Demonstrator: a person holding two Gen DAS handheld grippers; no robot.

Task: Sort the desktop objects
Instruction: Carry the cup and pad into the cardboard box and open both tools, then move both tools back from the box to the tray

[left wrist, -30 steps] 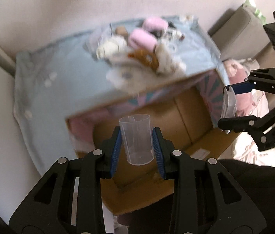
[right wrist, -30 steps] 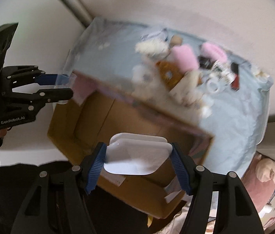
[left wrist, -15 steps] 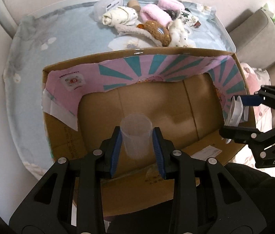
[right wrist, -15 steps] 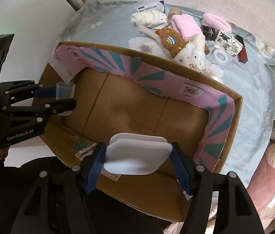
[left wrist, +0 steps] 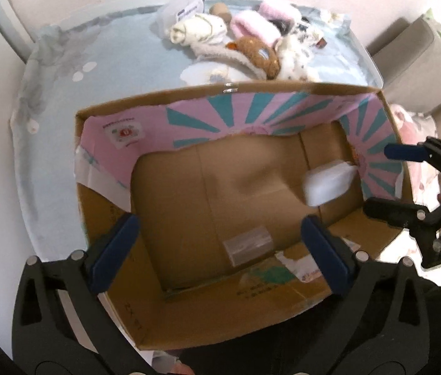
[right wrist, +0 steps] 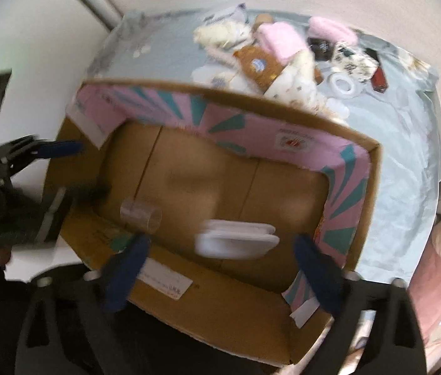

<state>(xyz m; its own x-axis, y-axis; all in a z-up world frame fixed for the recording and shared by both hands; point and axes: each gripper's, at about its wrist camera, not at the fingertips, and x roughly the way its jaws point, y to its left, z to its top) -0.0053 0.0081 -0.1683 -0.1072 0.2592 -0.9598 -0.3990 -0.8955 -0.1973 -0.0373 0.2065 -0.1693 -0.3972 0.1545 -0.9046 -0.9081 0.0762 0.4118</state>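
1. We're at the drop step: both grippers hang over the open cardboard box [left wrist: 189, 322], pointing steeply down into it.
2. Left gripper [left wrist: 220, 250]: jaws opening, spread wide, nothing pressed btwn the pads. The clear plastic cup [left wrist: 248, 244] lies on its side on the box floor, near the front wall, below the gap.
3. Right gripper [right wrist: 220, 253]: jaws opening too, pads clear of the white case [right wrist: 236, 240]. It shows blurred btwn them in the right wrist view; the left wrist view puts it low at the box's right end by the pink-and-teal lining. Whether it's landed or mid-fall we can't tell.
4. To do this well we hold both hands steady over the box interior w/ jaws wide till both items settle, so neither pad clips an item or flicks it out.
5. We lift straight up, clear of the box walls, esp. the front wall close under the fingers, so we don't drag the box.
6. Next picks likely come from the pile on the blue cloth [left wrist: 51, 118] behind the box: plush toy [left wrist: 253, 50], pink fuzzy items [right wrist: 279, 42], tape roll [right wrist: 343, 85]. Soft stuff should need a deep, centred bite.
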